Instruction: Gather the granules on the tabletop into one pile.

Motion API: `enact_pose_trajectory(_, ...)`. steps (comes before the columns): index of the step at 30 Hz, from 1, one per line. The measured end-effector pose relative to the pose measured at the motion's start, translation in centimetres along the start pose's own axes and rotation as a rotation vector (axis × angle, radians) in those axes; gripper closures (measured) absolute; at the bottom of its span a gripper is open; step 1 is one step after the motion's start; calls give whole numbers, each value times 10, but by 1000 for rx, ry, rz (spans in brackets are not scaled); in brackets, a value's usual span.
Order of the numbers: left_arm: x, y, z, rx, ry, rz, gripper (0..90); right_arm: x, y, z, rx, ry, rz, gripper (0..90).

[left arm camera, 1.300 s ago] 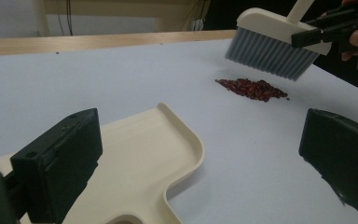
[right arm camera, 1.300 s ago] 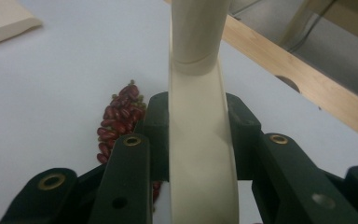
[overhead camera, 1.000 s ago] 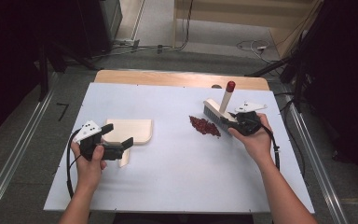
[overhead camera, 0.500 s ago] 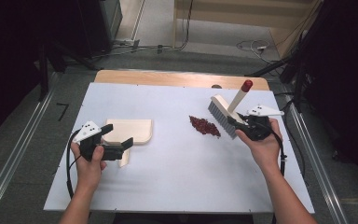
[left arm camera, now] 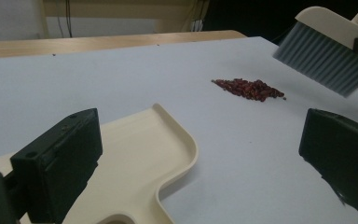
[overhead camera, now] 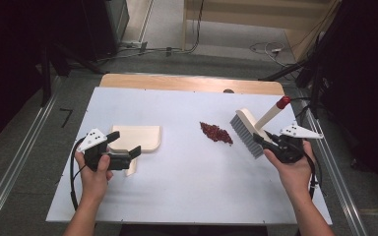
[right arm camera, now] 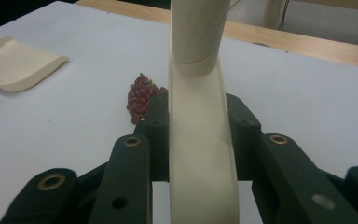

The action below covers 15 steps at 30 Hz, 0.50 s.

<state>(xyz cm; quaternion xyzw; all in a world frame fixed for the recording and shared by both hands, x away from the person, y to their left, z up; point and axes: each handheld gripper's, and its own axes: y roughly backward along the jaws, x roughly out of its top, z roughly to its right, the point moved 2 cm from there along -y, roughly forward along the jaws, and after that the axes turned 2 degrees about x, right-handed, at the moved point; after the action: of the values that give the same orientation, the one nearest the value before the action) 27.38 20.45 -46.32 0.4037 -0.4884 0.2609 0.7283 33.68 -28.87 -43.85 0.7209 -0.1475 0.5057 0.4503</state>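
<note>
A: Where does the work stand?

B: The right gripper (overhead camera: 268,141) pinches the brush (overhead camera: 248,130) by its head near the table's (overhead camera: 187,196) right edge, bristles lifted off the surface, just right of the red beans (overhead camera: 216,132) heaped right of the table's middle. The left gripper (overhead camera: 128,155) has its 2 jaws spread around the handle of the dustpan (overhead camera: 140,138) toward the left edge, not yet pressing on it.

A: What could go wrong?

B: I'd say 2 things. The pan is well apart from the pile, so a hard sweep could scatter beans before they reach its lip. And with the pan unclamped, the brush could shove it away.

A: Do the views differ?

B: The right gripper view shows the pads tight on the brush (right arm camera: 200,130). The left gripper view shows the bristles (left arm camera: 324,58) hanging above the beans (left arm camera: 251,88), and the dustpan's raised rim (left arm camera: 186,140).
</note>
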Motion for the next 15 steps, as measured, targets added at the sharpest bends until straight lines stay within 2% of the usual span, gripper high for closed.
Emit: enact_pose_trajectory(15, -3, 11, 5, 10, -18, 19, 0, -25, 35, 6, 7, -43, 30, 657)
